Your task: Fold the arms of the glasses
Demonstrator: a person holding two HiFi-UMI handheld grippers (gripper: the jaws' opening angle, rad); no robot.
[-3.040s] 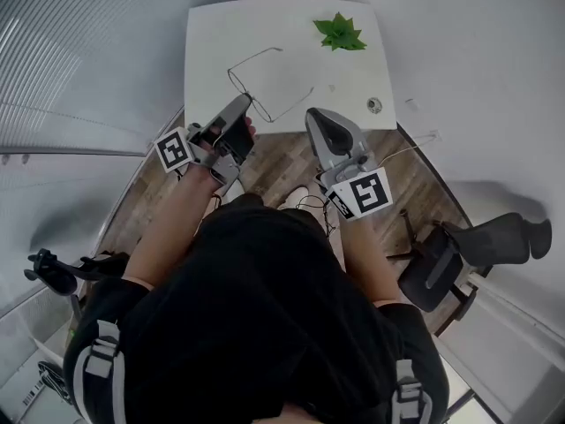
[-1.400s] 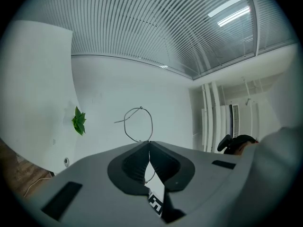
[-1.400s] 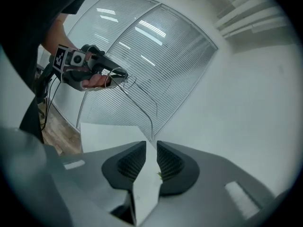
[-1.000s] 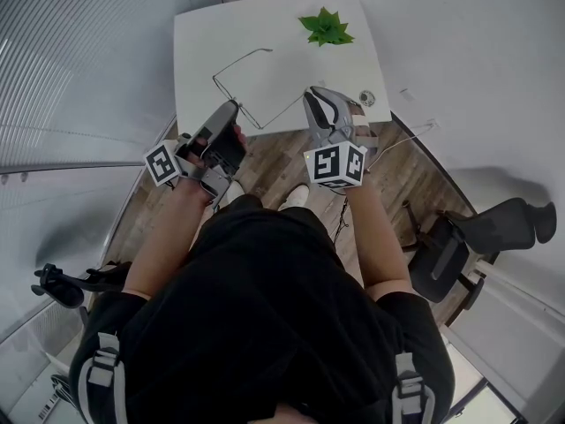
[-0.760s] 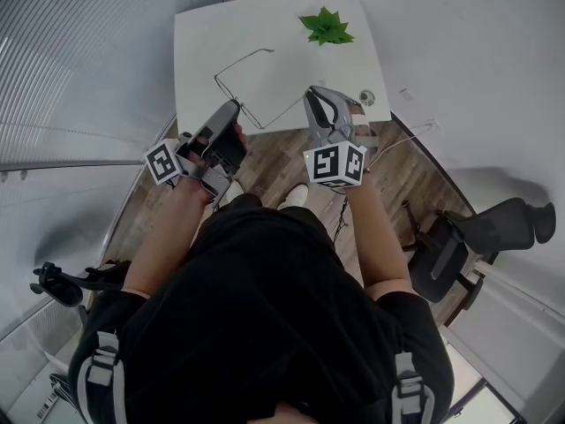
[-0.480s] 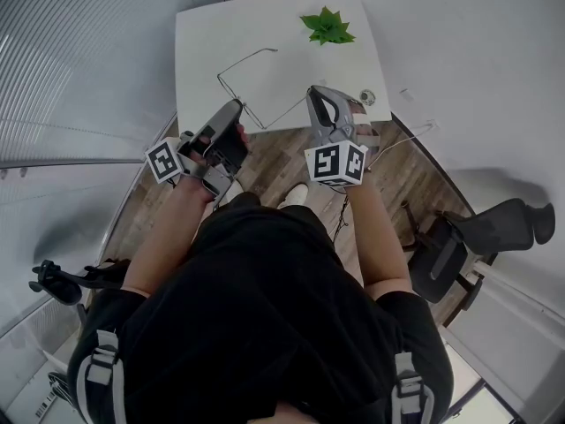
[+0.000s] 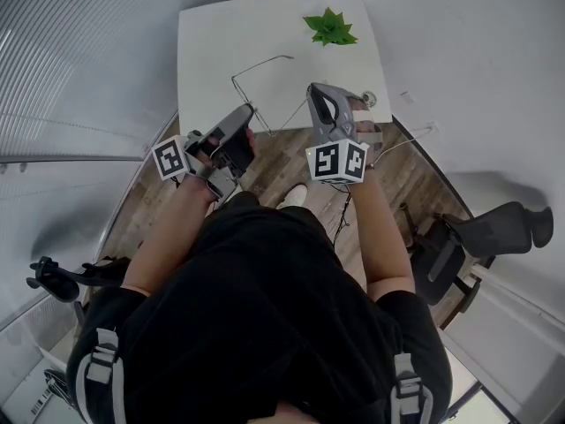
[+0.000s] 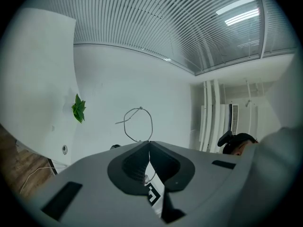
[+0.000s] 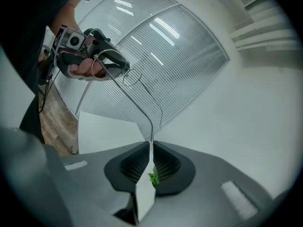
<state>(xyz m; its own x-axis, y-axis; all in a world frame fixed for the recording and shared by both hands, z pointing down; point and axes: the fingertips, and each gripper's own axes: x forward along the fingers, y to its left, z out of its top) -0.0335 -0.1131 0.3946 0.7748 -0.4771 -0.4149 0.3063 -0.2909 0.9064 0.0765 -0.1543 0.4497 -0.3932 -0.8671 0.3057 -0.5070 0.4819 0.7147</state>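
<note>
Head view taken from overhead, faced steeply down past the torso (image 7: pixel 256 307), bench (image 7: pixel 212 51) at frame top; left gripper view carried on left tongs (image 7: pixel 244 110), tilted up toward ceiling (image 8: pixel 189 27); right gripper view carried on right tongs (image 7: pixel 314 90), faced across at left tongs; glasses (image 7: pixel 265 78) and plant (image 7: pixel 330 27) shared by all three.

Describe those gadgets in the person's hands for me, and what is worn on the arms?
The grey plastic left gripper and the matching right gripper are smooth rounded shells, each with two jaws lined with dark ribbed pads. A white cube printed with black square markers sits on each: left cube, right cube. The person wears a black short-sleeved top, and the forearms are uncovered.
</note>
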